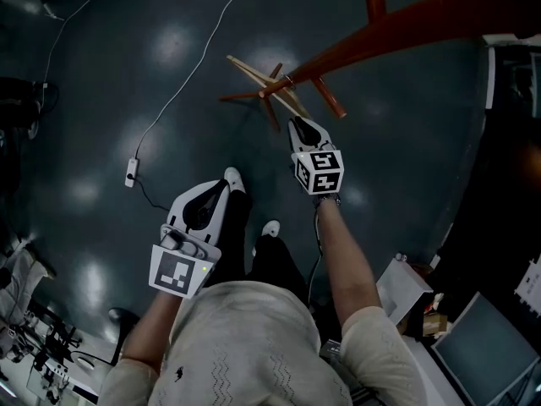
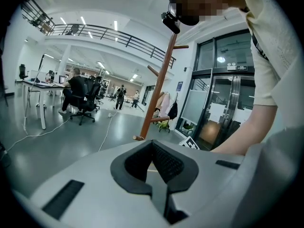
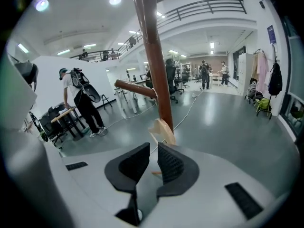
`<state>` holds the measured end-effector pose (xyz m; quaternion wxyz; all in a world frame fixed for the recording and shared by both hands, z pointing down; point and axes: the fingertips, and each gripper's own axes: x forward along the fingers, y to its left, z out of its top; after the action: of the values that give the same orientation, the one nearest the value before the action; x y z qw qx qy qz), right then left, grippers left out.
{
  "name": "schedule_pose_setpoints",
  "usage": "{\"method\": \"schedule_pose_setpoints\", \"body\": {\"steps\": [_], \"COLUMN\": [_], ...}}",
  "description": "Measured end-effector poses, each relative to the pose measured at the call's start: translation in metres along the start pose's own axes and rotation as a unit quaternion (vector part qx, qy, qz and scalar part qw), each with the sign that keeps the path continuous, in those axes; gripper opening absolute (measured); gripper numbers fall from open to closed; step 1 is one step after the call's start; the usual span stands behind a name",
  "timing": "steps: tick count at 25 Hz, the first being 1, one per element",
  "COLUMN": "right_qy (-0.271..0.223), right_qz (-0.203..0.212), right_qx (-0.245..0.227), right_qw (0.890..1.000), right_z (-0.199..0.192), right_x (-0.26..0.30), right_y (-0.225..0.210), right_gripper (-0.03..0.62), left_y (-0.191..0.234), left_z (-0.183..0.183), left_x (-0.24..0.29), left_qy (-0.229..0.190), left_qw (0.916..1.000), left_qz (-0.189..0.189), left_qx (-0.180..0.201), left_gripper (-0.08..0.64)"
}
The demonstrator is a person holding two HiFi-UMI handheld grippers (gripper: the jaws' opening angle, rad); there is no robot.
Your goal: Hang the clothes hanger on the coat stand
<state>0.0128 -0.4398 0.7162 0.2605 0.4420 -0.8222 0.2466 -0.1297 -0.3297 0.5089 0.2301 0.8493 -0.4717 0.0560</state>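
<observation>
Left gripper, right gripper clasping hanger, glossy dark floor, coat stand

Around the reddish-brown wooden coat stand pole, short slanted pegs stick out, with a pale wooden clothes hanger across them (tight spot). Left of the pole it's open dark floor, just a thin white cable.

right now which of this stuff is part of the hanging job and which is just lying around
Part of the job:
clothes hanger, gripped by the right gripper
coat stand

Just lying about:
white cable on the floor
power strip at its end
</observation>
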Motion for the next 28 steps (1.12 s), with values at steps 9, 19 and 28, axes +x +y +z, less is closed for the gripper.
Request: {"method": "schedule_pose_setpoints", "body": {"steps": [9,19,28], "right_qy": [-0.06,-0.13,-0.2], "right_qz": [0.021,0.072,0.088], "right_qx": [0.016,0.002,0.03], "right_qw": [0.998,0.989,0.975], "right_z": [0.024,0.062,0.065], "right_x": [-0.067,-0.173,-0.277], "right_y": [0.026,0.09,0.122], "right_gripper": [0.018,0.018,0.018], "left_y": [-0.029,-0.055,-0.111], "left_z": [0.004,0.015,0.015], "left_x": [-0.015,-0.044,-0.082], "left_qy": [-0.016,-0.041,-0.077], "left_qw": [0.9998,0.9985,0.9949], "left_qz": [-0.001,0.01,0.025], "left_qx": [0.008,0.034,0.06], "left_gripper": [0.012,0.012,0.012]}}
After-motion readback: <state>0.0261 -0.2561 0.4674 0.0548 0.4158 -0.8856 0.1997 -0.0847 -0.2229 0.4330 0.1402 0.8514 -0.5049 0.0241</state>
